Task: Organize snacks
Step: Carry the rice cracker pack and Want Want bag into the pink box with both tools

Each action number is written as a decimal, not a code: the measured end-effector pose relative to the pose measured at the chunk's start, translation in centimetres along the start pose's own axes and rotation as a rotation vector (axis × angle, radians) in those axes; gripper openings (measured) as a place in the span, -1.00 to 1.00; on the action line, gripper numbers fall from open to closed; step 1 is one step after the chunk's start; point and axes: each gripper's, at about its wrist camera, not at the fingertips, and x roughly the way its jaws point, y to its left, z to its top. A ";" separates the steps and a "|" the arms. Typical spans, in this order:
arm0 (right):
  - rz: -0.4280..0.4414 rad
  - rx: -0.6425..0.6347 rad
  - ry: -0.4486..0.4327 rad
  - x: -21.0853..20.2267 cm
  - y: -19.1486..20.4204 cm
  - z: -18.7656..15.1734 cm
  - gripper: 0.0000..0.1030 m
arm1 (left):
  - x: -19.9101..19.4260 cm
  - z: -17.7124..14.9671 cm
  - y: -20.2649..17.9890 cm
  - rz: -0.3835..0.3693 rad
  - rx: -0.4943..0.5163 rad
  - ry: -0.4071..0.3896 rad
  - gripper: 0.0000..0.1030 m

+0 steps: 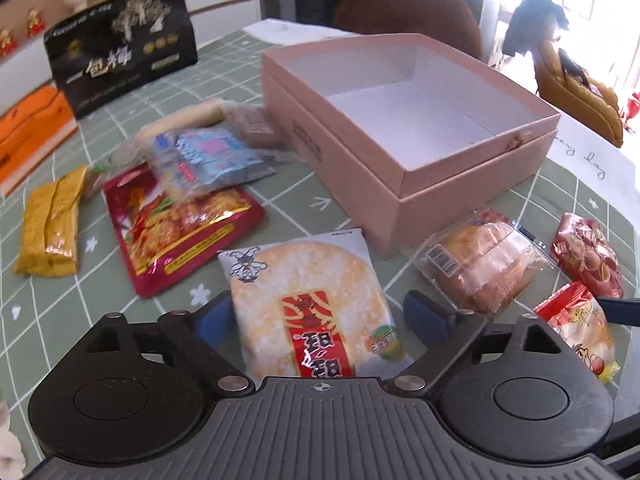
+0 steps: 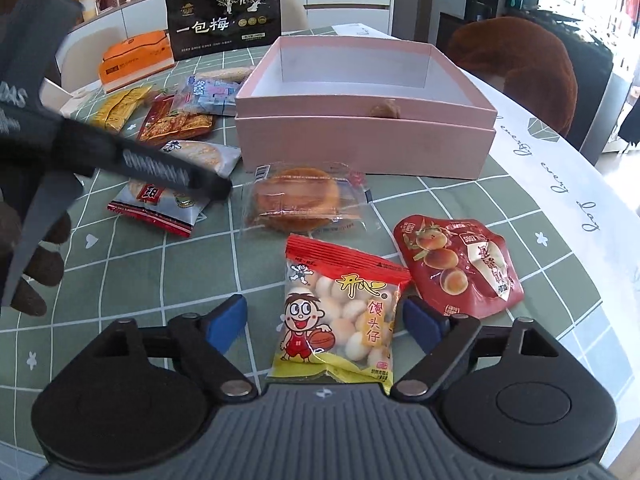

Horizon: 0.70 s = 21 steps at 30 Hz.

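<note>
1. Left gripper (image 1: 316,316) hung with jaws spread wide, astride the rice cracker packet (image 1: 308,304) at lower centre of the left wrist view, pads clear of the wrapper on both sides.
2. Right gripper (image 2: 324,326) likewise stood released, straddling the bun snack packet (image 2: 340,320) at lower centre of the right wrist view; right pad just beside the wrapper, contact not certain.
3. Judged as the pick-up step: both packets lay flat on the green checked tablecloth (image 2: 120,264), nothing yet in the pink box (image 2: 360,120), seen empty at upper centre.
4. Called next for closing on a packet and lifting it over the box's near wall.
5. Lay in between: bread packet (image 2: 304,200) centre frame, red pouch (image 2: 460,268) at right; black bag (image 2: 226,16) upper left, well clear.
</note>
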 end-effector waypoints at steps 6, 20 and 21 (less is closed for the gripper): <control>-0.011 0.019 -0.016 -0.2 -0.2 -0.5 0.75 | -0.7 -0.2 1.2 -0.002 -0.054 0.005 0.62; -0.019 0.041 0.068 -0.7 -0.4 0.9 0.03 | -5.7 -5.4 -1.3 -0.064 -0.018 0.070 0.62; -0.012 0.046 0.085 -0.8 -0.5 1.0 0.01 | -5.7 -5.5 -1.4 -0.064 -0.009 0.074 0.62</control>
